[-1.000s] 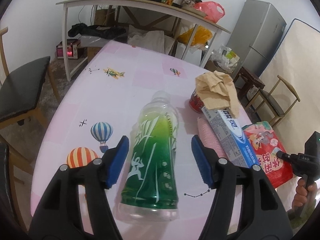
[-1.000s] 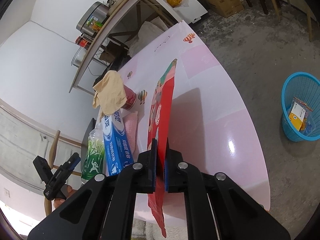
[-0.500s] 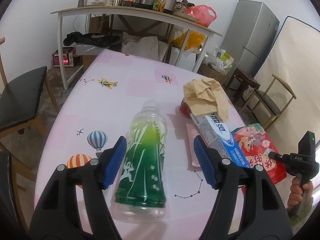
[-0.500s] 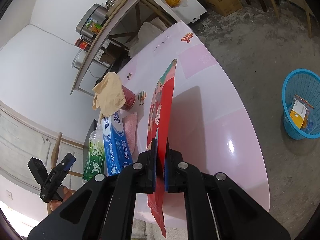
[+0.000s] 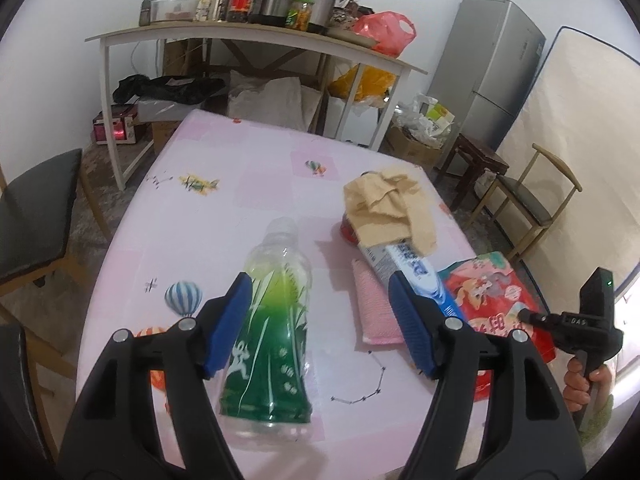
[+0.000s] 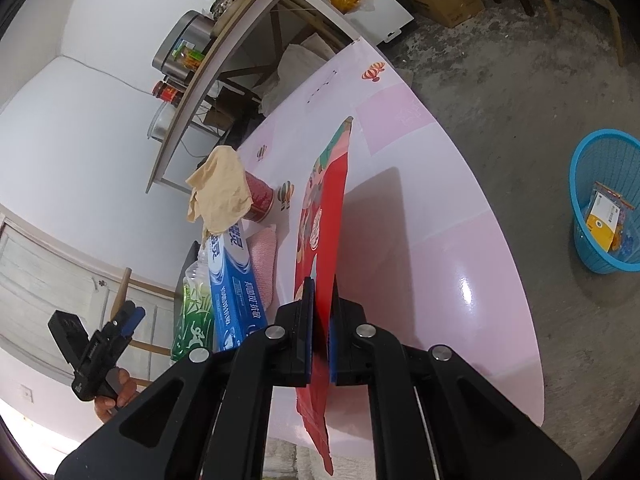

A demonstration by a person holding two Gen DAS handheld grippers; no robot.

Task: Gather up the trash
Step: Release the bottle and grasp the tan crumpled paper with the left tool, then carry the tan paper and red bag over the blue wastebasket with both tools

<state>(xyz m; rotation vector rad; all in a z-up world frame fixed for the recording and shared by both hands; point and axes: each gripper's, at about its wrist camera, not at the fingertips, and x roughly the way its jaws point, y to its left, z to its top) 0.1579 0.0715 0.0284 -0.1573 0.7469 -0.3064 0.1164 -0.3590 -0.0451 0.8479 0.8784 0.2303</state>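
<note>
A green-labelled plastic bottle [image 5: 276,320] lies on the pink table [image 5: 224,216], also in the right wrist view [image 6: 192,312]. My left gripper [image 5: 320,320] is open above the table, its left pad over the bottle's side. My right gripper [image 6: 320,320] is shut on a red snack bag [image 6: 324,216], held on edge above the table; the bag also shows in the left wrist view [image 5: 492,292]. A blue toothpaste box [image 5: 416,272], a pink cloth [image 5: 374,308], a red can [image 6: 258,196] and a crumpled brown paper [image 5: 388,204] lie between the bottle and the bag.
A blue trash basket [image 6: 604,204] with some wrappers stands on the floor right of the table. A cluttered white side table [image 5: 256,40] is at the back, a fridge [image 5: 488,68] beyond. Chairs stand at left [image 5: 36,208] and right [image 5: 532,200].
My left gripper has risen and pulled back from the bottle, which now looks smaller and lies under its left pad. My right gripper still holds the red bag, barely moved.
</note>
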